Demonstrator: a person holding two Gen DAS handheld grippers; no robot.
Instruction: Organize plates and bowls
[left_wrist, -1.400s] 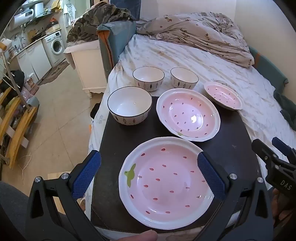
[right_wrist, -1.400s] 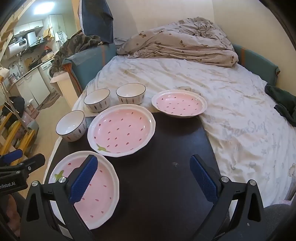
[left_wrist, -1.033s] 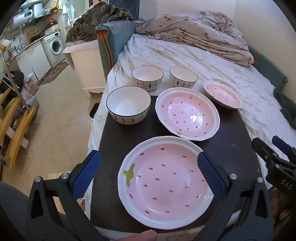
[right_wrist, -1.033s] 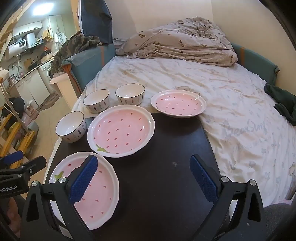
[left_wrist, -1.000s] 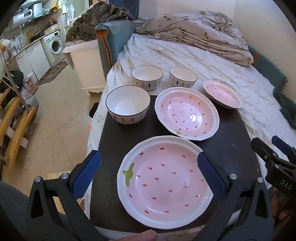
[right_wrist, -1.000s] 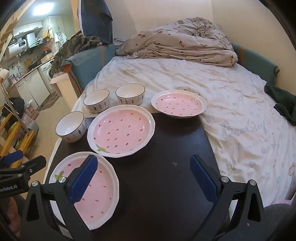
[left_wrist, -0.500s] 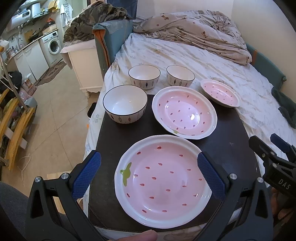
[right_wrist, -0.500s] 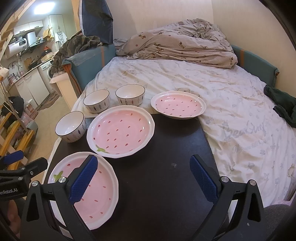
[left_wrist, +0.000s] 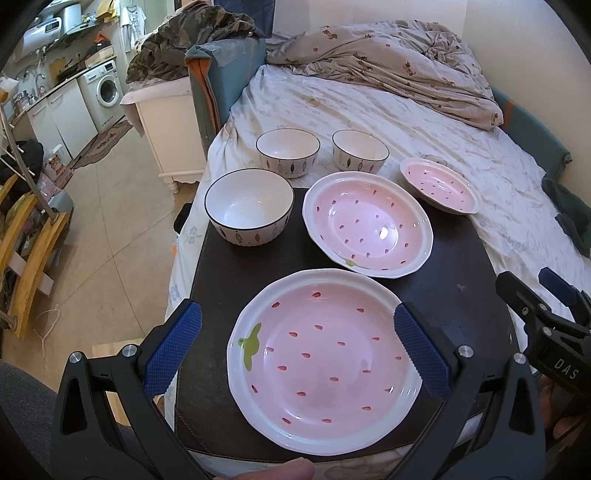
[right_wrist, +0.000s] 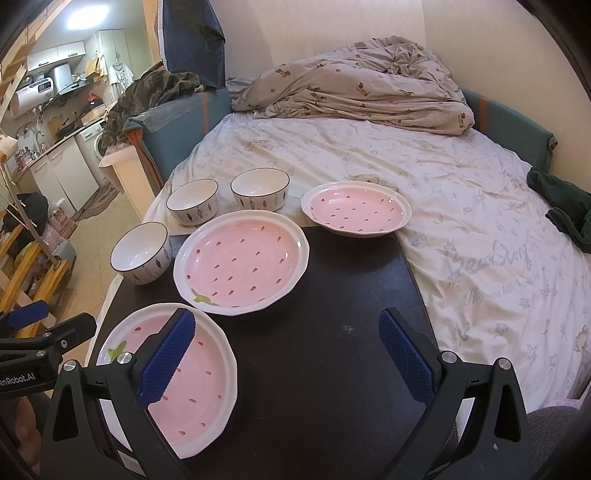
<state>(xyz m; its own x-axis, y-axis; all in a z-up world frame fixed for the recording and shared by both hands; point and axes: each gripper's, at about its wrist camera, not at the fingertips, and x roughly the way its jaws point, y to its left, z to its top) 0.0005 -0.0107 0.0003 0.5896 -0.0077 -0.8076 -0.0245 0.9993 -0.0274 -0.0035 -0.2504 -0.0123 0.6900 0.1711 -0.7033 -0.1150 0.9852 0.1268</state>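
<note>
Three pink strawberry plates lie on and beside a dark board (left_wrist: 461, 291) on a bed: a near plate (left_wrist: 325, 358) (right_wrist: 192, 373), a middle plate (left_wrist: 367, 223) (right_wrist: 240, 262), and a smaller far plate (left_wrist: 439, 188) (right_wrist: 356, 208) partly on the sheet. A large white bowl (left_wrist: 249, 210) (right_wrist: 142, 256) stands on the board's left; two smaller bowls (left_wrist: 288, 151) (left_wrist: 360, 151) stand behind on the sheet. My left gripper (left_wrist: 299, 341) is open, hovering above the near plate. My right gripper (right_wrist: 282, 350) is open over bare board.
The bed sheet (right_wrist: 461, 206) stretches right and back, with a rumpled duvet (right_wrist: 354, 92) at the far end and dark cloth (right_wrist: 565, 206) at right. The floor (left_wrist: 110, 240) drops off left of the board. A white cabinet (left_wrist: 173, 122) stands beyond.
Both views have crept slightly; the dishes sit a little lower and nearer in the left wrist view. Nothing was grasped or moved.
</note>
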